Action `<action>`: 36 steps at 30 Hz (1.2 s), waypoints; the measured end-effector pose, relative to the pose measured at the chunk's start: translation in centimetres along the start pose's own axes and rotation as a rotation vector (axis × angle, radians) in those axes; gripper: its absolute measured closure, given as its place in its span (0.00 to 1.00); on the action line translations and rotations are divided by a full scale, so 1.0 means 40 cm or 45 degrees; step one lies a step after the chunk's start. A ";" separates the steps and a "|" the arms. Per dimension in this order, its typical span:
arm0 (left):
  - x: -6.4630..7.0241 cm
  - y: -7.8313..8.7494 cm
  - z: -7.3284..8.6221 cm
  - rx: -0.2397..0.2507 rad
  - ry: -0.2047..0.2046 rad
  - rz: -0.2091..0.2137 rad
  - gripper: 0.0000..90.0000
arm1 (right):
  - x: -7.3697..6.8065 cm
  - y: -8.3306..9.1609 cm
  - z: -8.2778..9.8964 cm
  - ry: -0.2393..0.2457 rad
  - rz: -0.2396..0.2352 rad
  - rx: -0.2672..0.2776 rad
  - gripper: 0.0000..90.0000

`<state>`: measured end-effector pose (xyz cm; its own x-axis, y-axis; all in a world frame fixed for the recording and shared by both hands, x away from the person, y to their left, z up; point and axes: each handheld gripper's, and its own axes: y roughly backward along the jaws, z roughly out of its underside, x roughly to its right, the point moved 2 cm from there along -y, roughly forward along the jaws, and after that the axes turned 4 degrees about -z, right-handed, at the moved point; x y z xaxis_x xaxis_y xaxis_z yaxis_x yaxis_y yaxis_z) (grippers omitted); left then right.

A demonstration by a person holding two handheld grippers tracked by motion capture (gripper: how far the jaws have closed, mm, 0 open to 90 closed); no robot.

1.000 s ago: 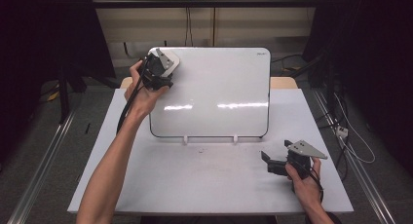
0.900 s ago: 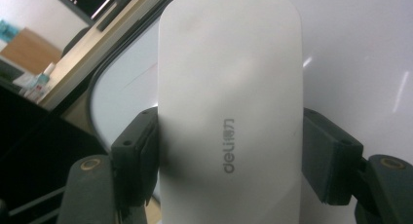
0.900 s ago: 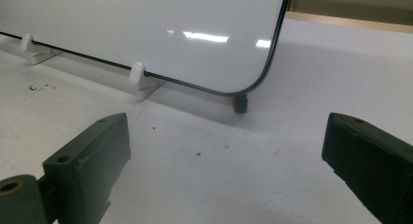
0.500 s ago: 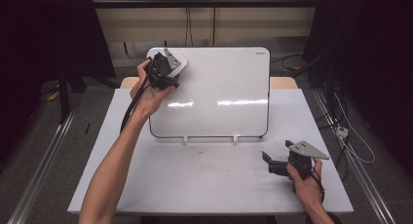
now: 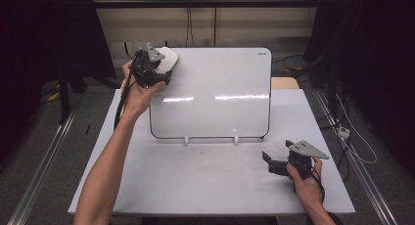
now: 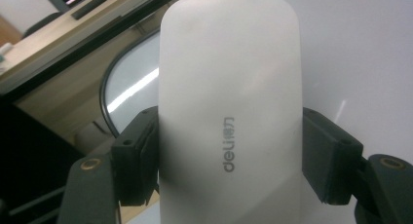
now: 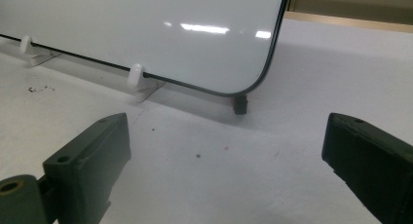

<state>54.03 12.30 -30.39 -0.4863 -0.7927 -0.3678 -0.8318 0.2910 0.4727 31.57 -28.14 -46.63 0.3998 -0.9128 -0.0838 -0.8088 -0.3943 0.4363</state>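
- While your left gripper (image 5: 155, 72) clamps the eraser (image 6: 229, 112) across its two long sides, the eraser sits at the top left corner of the whiteboard (image 5: 215, 83).
- The eraser is a smooth, pale grey oblong with rounded ends and a small printed logo; it looks like light, stiff plastic.
- Judging by that slick shell, it could slip if tilted, so a hold across the narrow waist, as now, seems the safest.
- The whiteboard is glossy white with a thin black edge and rounded corners, leaning back on two small white clips (image 5: 185, 139).
- It looks rigid but lightly propped, so hard pressing might shift it.
- Your right gripper (image 5: 274, 162) rests on the matte white table (image 5: 195, 186) near the board's lower right corner, its black jaws wide apart and holding nothing.
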 end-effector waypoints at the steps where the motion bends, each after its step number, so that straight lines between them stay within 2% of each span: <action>1: -0.002 0.004 0.005 0.016 0.014 0.002 0.35 | -0.001 0.001 0.000 -0.001 0.000 0.000 0.04; 3: -0.006 0.017 0.013 0.049 0.035 0.021 0.35 | 0.000 0.001 0.000 0.002 -0.001 0.002 0.04; 12: 0.010 0.077 0.079 0.098 0.065 -0.017 0.35 | -0.004 0.003 0.000 0.002 -0.004 0.002 0.04; 23: 0.055 0.122 0.130 0.132 0.028 -0.014 0.35 | -0.006 0.005 0.000 0.004 -0.003 0.004 0.04; 27: 0.073 0.132 0.153 0.154 0.036 -0.009 0.35 | -0.003 0.003 -0.003 -0.001 -0.002 0.014 0.04; 36: 0.118 0.138 0.205 0.114 0.005 0.022 0.35 | -0.003 0.003 -0.001 -0.006 0.002 0.006 0.04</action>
<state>44.96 14.53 -36.08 -0.4999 -0.7890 -0.3571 -0.8440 0.3512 0.4055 31.46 -28.07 -46.53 0.3967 -0.9138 -0.0871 -0.8115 -0.3934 0.4320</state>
